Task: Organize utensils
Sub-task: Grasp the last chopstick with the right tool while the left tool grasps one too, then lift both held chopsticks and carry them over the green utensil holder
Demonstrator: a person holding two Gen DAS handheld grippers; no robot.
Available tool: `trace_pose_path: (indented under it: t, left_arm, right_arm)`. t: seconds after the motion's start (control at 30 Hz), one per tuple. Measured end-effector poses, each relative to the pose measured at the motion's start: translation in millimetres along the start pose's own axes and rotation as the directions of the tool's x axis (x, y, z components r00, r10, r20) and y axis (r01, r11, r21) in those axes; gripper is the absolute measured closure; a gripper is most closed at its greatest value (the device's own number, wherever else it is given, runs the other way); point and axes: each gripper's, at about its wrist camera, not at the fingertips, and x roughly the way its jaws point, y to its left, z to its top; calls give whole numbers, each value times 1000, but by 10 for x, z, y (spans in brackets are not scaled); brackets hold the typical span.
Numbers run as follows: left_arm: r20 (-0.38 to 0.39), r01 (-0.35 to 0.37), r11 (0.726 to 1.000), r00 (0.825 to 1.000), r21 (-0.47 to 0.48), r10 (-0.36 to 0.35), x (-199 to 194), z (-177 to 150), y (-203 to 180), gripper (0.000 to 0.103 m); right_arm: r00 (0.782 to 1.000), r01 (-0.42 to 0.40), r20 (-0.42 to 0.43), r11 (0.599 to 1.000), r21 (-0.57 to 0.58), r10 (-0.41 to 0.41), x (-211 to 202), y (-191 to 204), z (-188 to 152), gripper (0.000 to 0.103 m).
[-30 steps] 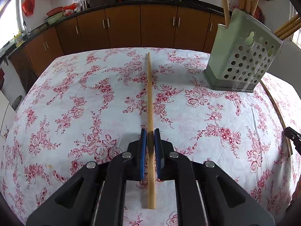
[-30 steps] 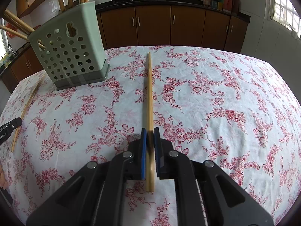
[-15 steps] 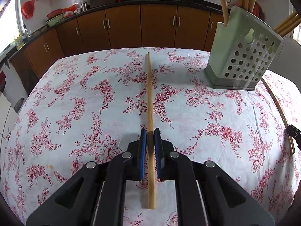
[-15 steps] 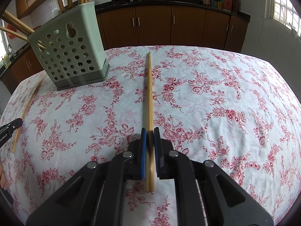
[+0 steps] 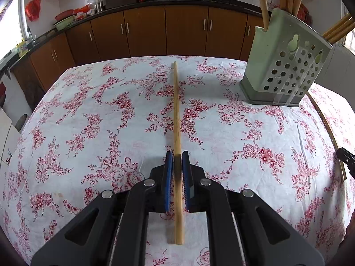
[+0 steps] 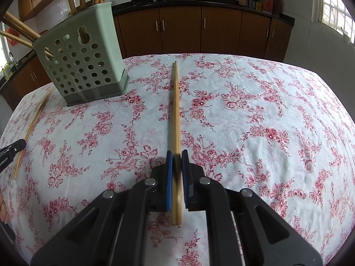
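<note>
Left wrist view: the left gripper has its blue fingers pinched on a chopstick pointing toward the surface's far edge. Right gripper is clamped on its own chopstick pair too. The green perforated holder with chopsticks in it stands near the far edge, and a loose chopstick lies just beside it on the floral tablecloth, nothing between.

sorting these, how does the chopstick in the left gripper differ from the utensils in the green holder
The chopstick in the left gripper points away, low over the tablecloth; the wooden utensils stand or lean in the green holder. The chopstick is clamped alone; the utensils are grouped. Both are light wood.
</note>
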Motion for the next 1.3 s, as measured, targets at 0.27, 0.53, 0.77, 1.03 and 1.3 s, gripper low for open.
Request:
trace_pose_path:
  t: [0.27,0.53,0.77,1.03,1.3]
  left_arm:
    - [-11,-7,1000,1000,17,7,-154,-185,-33,94]
    - [-36,13,1000,999,17,-12,-318,-326,-4,96]
    - [83,78,997,994,2,-78,-899,-153,81,96]
    - [254,158,986,957,-50,-140,-1543,293,272,96]
    - [321,155,985,939,-70,-125,-1739,567,324,96]
  right_arm:
    - [1000,-15,-1,1000,9,15,-80,-40,-87,94]
    - [999,-22,25,1000,-12,22,-296,-48,-173,95]
    - [976,-34,213,999,-14,36,-985,-105,74,95]
    - [921,-60,384,998,-12,60,-1561,-144,451,95]
    - [894,-74,440,997,-30,80,-1774,-99,645,95]
